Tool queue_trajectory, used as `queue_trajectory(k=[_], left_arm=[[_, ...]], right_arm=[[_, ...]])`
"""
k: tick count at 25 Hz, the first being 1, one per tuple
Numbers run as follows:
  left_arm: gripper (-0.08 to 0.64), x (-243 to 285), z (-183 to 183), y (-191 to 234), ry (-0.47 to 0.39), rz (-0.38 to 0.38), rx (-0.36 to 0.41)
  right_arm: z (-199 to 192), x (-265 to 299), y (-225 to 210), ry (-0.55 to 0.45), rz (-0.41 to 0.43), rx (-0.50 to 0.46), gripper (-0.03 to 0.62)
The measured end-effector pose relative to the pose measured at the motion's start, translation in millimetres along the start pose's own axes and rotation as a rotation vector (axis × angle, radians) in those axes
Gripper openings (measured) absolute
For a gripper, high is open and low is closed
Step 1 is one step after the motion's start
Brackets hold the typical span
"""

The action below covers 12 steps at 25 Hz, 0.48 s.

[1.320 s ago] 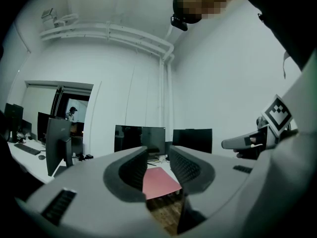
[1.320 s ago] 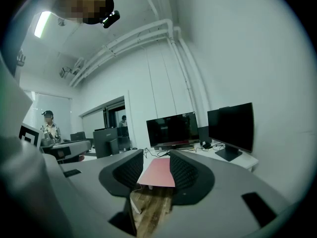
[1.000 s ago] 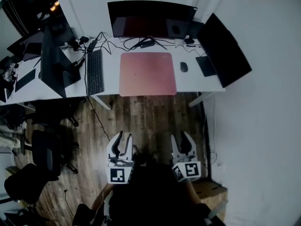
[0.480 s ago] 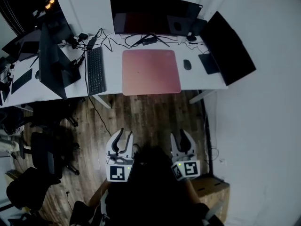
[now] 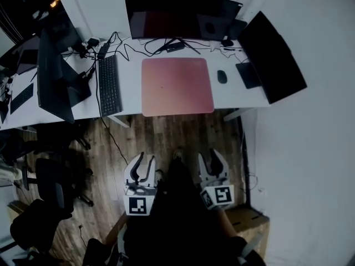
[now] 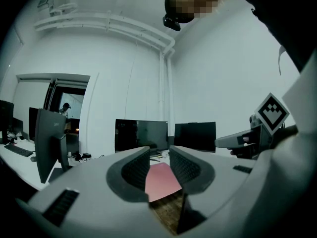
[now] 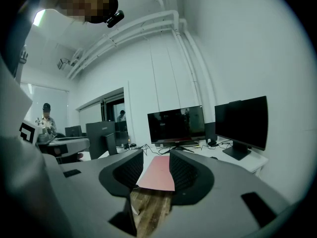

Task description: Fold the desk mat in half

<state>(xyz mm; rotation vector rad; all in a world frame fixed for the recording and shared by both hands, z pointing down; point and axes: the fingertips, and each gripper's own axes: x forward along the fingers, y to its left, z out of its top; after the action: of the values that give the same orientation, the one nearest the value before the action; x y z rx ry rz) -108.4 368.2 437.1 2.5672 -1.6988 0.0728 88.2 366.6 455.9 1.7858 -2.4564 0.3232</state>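
Note:
A pink desk mat (image 5: 177, 86) lies flat and unfolded on the white desk (image 5: 133, 96), in front of the middle monitor. It also shows far off between the jaws as the pink mat (image 6: 161, 180) in the left gripper view and the pink mat (image 7: 158, 173) in the right gripper view. My left gripper (image 5: 144, 164) and right gripper (image 5: 212, 160) hang over the wooden floor, well short of the desk's front edge. Both are open, with nothing between their jaws.
A black keyboard (image 5: 109, 85) lies left of the mat and a mouse (image 5: 222, 77) right of it. Three monitors stand on the desk: middle monitor (image 5: 182, 15), left monitor (image 5: 54, 73), right monitor (image 5: 272, 57). Cables (image 5: 138, 46) trail behind. Office chairs (image 5: 47, 182) stand at the left on the floor.
The desk and mat sit slightly larger and nearer in the head view. Both grippers have edged forward toward the desk, still open and empty.

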Motion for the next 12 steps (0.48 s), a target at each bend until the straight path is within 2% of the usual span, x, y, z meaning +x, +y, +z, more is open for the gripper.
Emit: queue_trajectory(k=[4, 8, 12], left_arm=[[0.123, 31.4, -1.2, 6.8, 0.027, 0.022, -0.009], [0.123, 72.6, 1.0, 11.7, 0.038, 0.036, 0.022], [0.123, 113.9, 1.2, 13.4, 0.055, 0.059, 0.003]], right_arm=[[4.8, 31.7, -19.1, 0.024, 0.024, -0.031, 0.147], [5.6, 69.8, -44.3, 0.048, 0.055, -0.082, 0.147], [10.2, 105.7, -68.2, 0.099, 0.080, -0.069, 0.147]])
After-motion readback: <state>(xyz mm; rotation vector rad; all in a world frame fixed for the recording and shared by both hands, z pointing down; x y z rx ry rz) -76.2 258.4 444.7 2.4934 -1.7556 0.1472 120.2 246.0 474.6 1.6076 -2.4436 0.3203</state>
